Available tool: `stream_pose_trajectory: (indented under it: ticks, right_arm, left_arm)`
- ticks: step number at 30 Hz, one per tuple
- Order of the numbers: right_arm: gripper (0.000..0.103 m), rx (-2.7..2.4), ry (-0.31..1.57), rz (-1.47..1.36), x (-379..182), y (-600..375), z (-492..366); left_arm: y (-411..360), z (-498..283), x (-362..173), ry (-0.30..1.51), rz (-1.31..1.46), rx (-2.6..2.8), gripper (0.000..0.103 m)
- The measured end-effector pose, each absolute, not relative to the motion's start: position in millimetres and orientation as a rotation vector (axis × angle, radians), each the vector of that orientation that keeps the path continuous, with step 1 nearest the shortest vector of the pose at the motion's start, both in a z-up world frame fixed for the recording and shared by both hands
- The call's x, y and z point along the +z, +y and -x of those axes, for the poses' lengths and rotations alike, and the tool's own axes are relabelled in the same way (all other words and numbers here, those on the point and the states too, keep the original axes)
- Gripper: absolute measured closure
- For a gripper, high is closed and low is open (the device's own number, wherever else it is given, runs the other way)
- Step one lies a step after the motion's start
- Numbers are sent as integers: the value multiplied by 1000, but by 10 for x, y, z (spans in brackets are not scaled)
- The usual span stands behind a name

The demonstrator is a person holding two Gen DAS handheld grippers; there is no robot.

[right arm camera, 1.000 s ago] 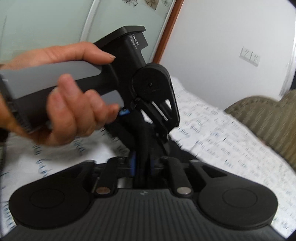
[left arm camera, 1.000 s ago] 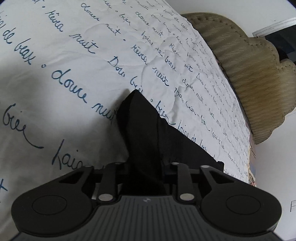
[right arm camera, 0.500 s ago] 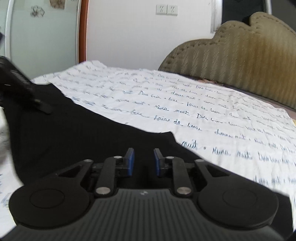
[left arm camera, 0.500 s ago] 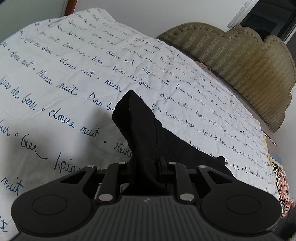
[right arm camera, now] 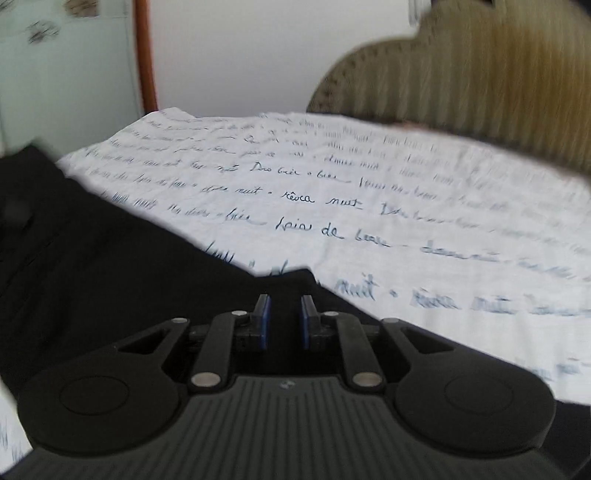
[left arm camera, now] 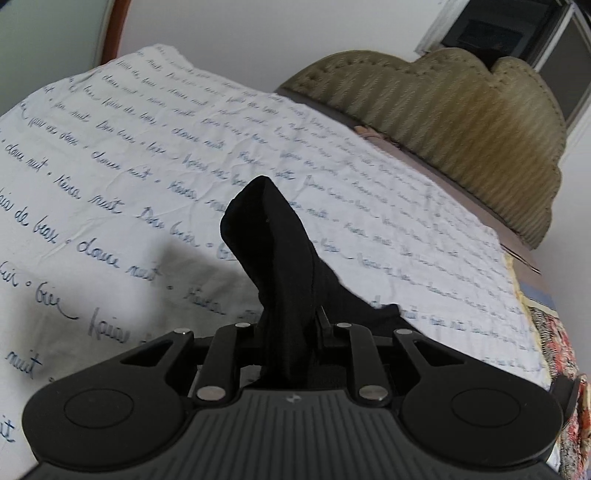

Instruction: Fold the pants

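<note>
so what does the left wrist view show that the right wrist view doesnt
Only the left wrist view shows the left gripper shut on a bunched fold of the black pants, and a floral cloth at the bed's edge.

Only the right wrist view shows the right gripper, its jaws closing with a gap left and no cloth clearly pinched, over pants spread flat.

Both show the script-printed sheet, the padded headboard and the white wall.

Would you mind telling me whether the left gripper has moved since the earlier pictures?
Yes. The left gripper, shut on the black pants, has risen and tilted back: the headboard now shows fully.
</note>
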State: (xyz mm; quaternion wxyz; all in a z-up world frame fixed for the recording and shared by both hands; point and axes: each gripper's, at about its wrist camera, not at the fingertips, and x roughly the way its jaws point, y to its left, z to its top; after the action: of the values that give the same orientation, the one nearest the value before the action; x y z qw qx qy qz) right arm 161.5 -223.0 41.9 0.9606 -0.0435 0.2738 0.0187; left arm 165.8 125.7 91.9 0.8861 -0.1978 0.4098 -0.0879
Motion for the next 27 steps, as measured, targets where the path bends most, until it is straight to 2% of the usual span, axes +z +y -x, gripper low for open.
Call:
stream_pose_trajectory:
  ticks: [6,9,14,19,27]
  right_arm:
    - [89,69,520,107,376,-2099,-1184]
    - [89,54,520,172,463,-2105,-1484]
    - [93,32,648,208,384,-2250,-2254]
    - [93,-5,646,108,283,-2409,-2580]
    - [89,108,458,47,561,-2482,-1406]
  left_arm:
    - [969,-1507,1110,823,397,-231,83]
    - [867,-1450,1170,816,379,-241,83]
    - [745,-1378,1216,819,358,-246,83]
    - [526,-1317,1304,815,312,-284,83]
    - [92,-1293,1381,814,293,-381,83]
